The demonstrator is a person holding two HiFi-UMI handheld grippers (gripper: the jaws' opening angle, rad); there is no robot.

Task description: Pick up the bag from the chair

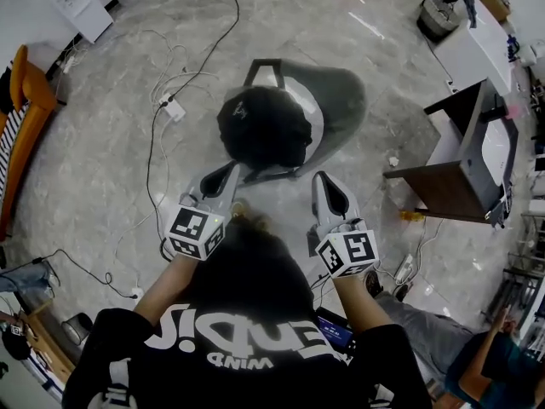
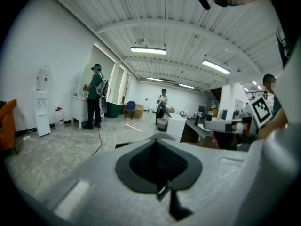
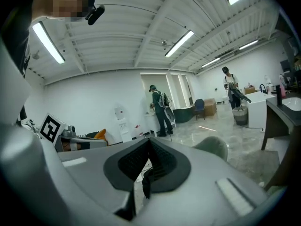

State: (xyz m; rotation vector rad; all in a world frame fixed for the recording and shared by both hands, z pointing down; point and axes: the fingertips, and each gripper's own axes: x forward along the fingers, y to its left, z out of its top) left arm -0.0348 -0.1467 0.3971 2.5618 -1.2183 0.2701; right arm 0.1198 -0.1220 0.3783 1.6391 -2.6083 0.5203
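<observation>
Black soft bag (image 1: 264, 126) sits on the seat of a grey-green shell chair (image 1: 345, 100), just beyond both grippers and touched by neither. Nearest in the head view, the person's black shirt (image 1: 247, 313) carries white lettering seen upside down; the small line reads "WIND", and the larger line above it is hard to make out. The left gripper (image 1: 226, 172) and right gripper (image 1: 325, 181) are held side by side, each with a black-and-white square-marker cube, tips pointing toward the chair. In the left gripper view the left gripper's (image 2: 159, 142) dark pads meet with nothing between them. In the right gripper view the right gripper's (image 3: 148, 145) pads are also closed at the tip on nothing, with only a thin slit behind. That view catches just the chair's rounded top (image 3: 214, 147). From above the bag looks nearly round, so its long axis cannot be told. A small pale logo on it is too small to read, and a dark loop (image 1: 264, 65) at its far edge points away from the person. Farther off lie a white power strip with cables (image 1: 174, 109) and a dark brown table (image 1: 451, 177), cut off at the right.
</observation>
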